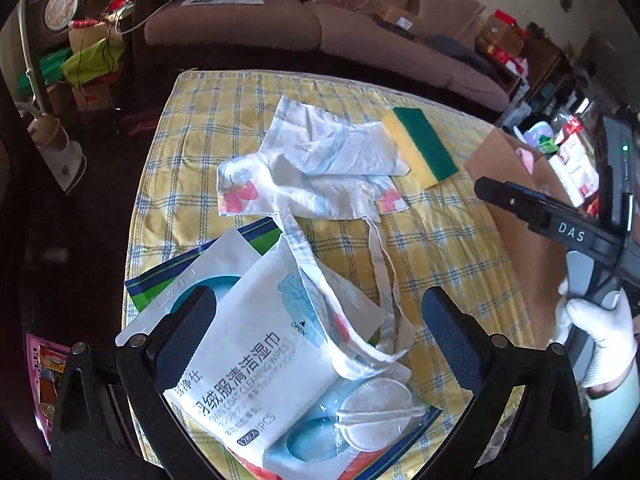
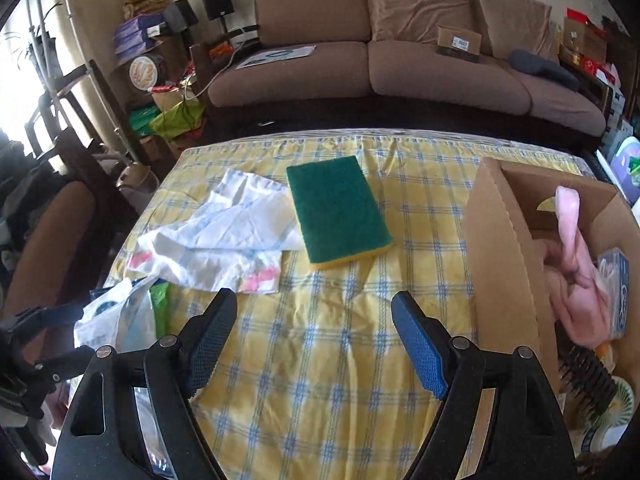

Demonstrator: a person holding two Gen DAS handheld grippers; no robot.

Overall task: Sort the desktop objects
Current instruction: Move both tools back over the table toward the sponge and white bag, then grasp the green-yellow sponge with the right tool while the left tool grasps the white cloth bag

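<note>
A white pack of cleaning wipes [image 1: 256, 380] lies at the near left of the yellow checked tablecloth [image 1: 440, 248], with a white mask [image 1: 378, 416] and other packets beside it. My left gripper [image 1: 320, 312] is open, its fingers astride the pack just above it. A white patterned cloth bag [image 1: 312, 176] lies crumpled mid-table, its straps trailing over the pack; it also shows in the right wrist view [image 2: 224, 236]. A green and yellow sponge [image 2: 338, 210] lies beyond. My right gripper [image 2: 314, 316] is open and empty over bare cloth [image 2: 320, 360].
An open cardboard box [image 2: 504, 240] stands at the right edge, holding a pink cloth [image 2: 572, 264], a black comb [image 2: 588, 376] and other items. A brown sofa [image 2: 400, 48] is behind the table. Clutter and shelves lie to the left.
</note>
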